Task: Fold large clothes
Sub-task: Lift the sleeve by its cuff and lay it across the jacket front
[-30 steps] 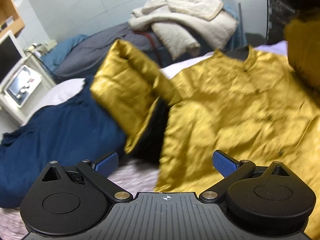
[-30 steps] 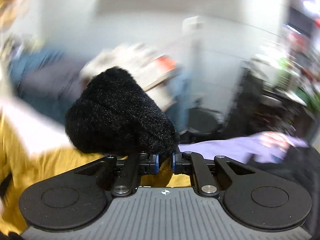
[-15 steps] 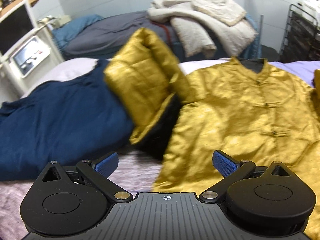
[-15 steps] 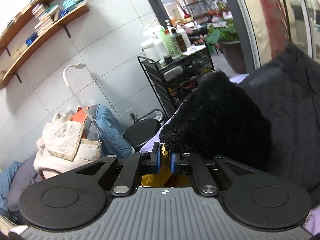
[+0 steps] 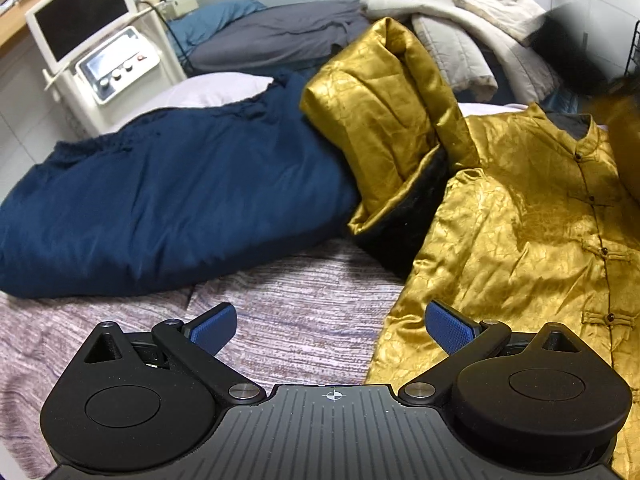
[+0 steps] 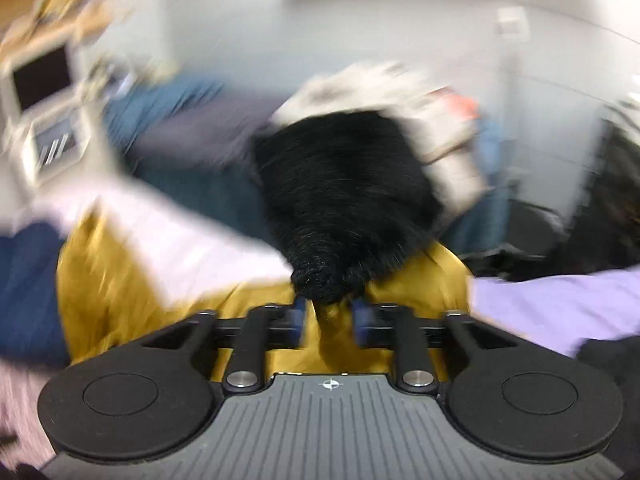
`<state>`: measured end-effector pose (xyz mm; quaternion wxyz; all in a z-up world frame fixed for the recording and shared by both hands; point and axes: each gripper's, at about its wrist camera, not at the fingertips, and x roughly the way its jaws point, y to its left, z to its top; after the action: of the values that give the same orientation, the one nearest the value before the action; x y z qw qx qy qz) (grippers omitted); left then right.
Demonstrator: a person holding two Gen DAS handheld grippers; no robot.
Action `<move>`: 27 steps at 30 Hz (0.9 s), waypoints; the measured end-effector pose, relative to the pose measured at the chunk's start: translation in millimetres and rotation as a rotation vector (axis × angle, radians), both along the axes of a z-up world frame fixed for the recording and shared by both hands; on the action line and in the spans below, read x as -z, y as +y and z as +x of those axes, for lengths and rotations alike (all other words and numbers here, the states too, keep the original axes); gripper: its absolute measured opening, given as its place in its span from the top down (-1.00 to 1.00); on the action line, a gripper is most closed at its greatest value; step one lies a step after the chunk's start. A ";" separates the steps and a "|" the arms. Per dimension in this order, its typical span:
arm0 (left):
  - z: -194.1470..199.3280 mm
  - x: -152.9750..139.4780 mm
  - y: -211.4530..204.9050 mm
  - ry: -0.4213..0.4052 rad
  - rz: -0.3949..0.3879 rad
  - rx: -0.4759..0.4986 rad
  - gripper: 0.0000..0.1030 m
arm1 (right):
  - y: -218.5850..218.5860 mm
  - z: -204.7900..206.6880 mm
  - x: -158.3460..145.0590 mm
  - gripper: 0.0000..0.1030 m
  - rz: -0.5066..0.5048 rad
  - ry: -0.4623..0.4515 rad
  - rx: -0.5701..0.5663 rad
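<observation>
Releasing now: right gripper (image 6: 329, 318) jaws are opening, with the gold jacket's (image 5: 520, 216) black fur cuff (image 6: 340, 200) and a bit of gold cloth between them, pads no longer clamped as they were a second ago. Right view is badly blurred; it has swung from the doorway side back over the bed (image 5: 304, 320). Jacket lies face up on the bed at 3 o'clock in the left view, one sleeve (image 5: 384, 120) doubled back at 12 o'clock against the navy garment (image 5: 168, 208). Left gripper (image 5: 332, 328) is spread wide, nothing between the pads, hovering over the jacket's near edge. My read: that sleeve is being dropped onto the body, first fold nearly placed; the doubled-back sleeve comes next.
</observation>
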<state>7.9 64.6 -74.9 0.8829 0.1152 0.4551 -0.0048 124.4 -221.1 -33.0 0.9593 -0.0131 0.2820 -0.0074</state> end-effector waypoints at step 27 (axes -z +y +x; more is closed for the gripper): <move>28.3 5.3 -49.1 0.027 0.004 0.141 -1.00 | -103.8 -39.5 159.9 -0.79 0.056 0.382 0.324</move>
<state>36.2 15.5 -80.2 0.8739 0.1484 0.4579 -0.0676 84.9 -324.8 -192.9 0.8749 0.0575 0.4567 -0.1505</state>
